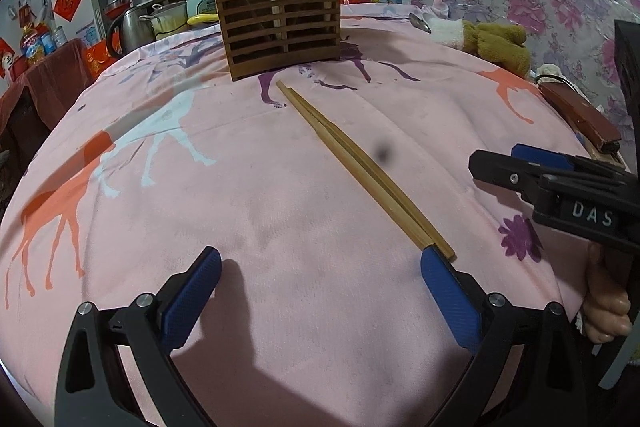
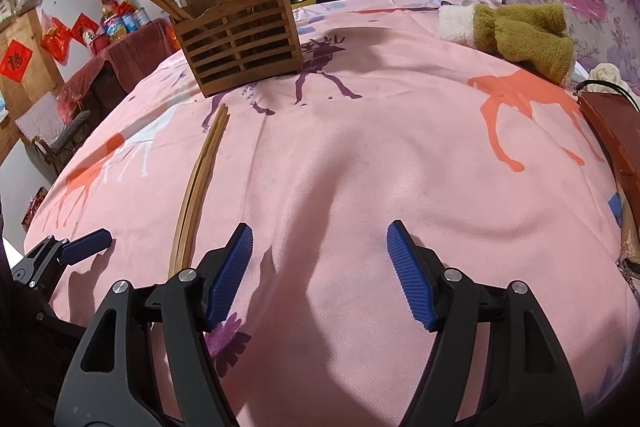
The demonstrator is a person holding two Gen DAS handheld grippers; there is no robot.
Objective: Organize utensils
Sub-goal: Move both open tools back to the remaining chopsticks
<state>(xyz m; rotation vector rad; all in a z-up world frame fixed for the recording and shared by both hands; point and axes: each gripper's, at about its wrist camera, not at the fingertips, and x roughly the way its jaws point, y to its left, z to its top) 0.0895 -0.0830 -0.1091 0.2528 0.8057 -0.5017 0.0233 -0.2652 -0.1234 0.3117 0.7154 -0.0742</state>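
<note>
- A bench (image 1: 280,211) draped in a pink cloth printed with horses and deer filled both views, with kitchen clutter behind it and a floral curtain to one side.
- A slatted wooden holder (image 1: 280,23) stood upright at the far side of the bench, sticks already bunched in both of its compartments, leaning outward.
- A green and white plush toy (image 2: 516,31) and a reddish-brown case (image 1: 580,119) lay at the bench's right edge, well apart from the work.
- The left gripper (image 1: 320,291) hovered low over the cloth with its blue pads spread wide and nothing between them.
- The right gripper (image 2: 320,275) was likewise wide open and empty, just to the right of the left one.
- A pair of loose chopsticks (image 1: 360,171) lay flat, side by side and touching, pointing from the left gripper's right-hand pad toward the holder; their near ends sat just beside that pad, outside the gap between the pads, and left of the right gripper.
- The chopsticks looked light, stiff and smooth, so likely to roll or scissor apart if pinched off-centre; a hold across both, near the thicker near ends, seemed the surest, with the thin tips left free to drop into the holder.
</note>
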